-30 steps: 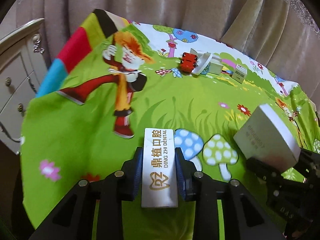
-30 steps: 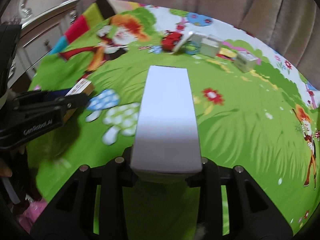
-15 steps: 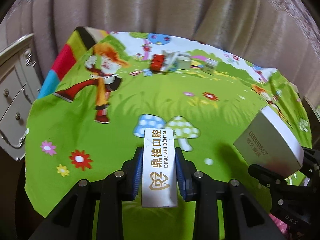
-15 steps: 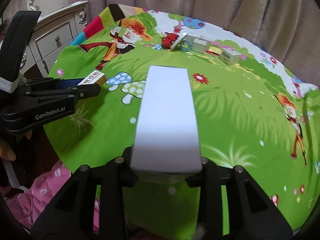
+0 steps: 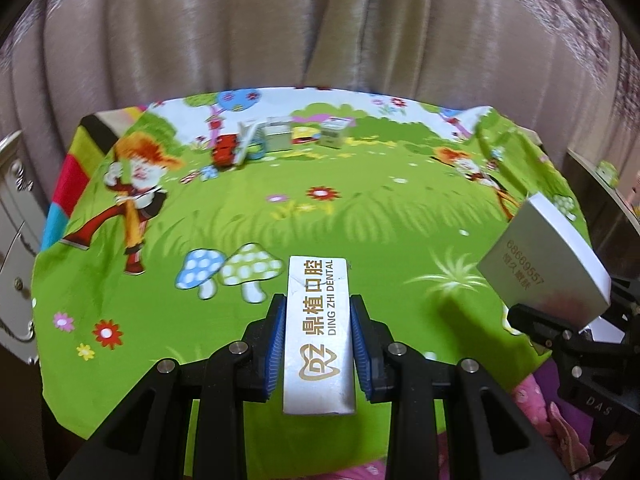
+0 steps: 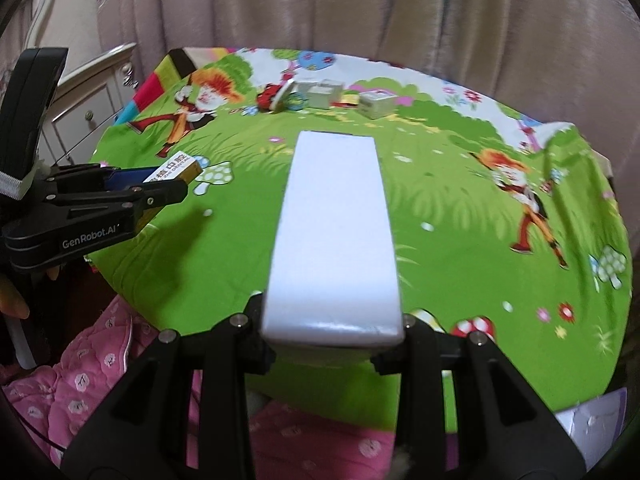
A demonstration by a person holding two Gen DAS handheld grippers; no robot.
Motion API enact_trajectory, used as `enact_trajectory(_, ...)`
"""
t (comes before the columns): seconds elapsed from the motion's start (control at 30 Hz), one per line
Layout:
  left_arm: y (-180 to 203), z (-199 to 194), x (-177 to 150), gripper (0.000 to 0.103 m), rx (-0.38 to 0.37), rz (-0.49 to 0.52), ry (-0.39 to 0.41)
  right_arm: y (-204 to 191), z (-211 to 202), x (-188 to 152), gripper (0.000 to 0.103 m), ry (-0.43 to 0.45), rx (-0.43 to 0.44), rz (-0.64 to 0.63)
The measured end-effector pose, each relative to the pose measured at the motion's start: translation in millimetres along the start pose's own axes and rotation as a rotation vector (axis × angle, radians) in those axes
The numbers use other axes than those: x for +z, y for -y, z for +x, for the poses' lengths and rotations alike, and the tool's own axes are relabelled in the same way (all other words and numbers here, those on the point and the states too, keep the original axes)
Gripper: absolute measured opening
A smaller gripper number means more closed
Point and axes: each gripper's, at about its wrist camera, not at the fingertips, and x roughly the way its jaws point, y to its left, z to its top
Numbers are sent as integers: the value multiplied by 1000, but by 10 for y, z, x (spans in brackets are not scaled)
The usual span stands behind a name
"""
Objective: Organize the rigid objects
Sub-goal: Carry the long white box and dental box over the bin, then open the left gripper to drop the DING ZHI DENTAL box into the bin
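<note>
Each gripper clamps a box lengthwise, the left gripper point(image 5: 319, 344) its dental box point(image 5: 319, 332) and the right gripper point(image 6: 332, 344) its white box point(image 6: 334, 236), both pointing at the box row point(image 5: 280, 140) across the counter point(image 5: 360, 220), the left nearer its red end.

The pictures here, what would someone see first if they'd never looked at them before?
Probably the bright green cartoon tablecloth, with its mushrooms and an orange-haired figure. Next, the two boxes held up at its near edge: the left gripper clamps a narrow silver box with gold writing, and the right gripper clamps a wider white box. A little row of small boxes sits at the far edge.
</note>
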Motion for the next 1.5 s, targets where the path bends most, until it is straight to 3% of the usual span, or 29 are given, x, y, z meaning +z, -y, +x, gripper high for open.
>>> enact_trajectory(0.5,966,-211,122,32,-119,198,23,593,-688,-432,39,55,-130,106)
enact_trajectory(0.8,1805,-263,170,32,-247,389,13,1081,-1027,-840,39,43,-236,228)
enact_trajectory(1.23,3016,-201,-108,32,-433,620,-101,1654,-1494,-1451,39,6,-406,366)
enact_trajectory(1.5,3582,-129,-388,32,-544,720,-154,1950,-1669,-1781,39,-73,-526,412)
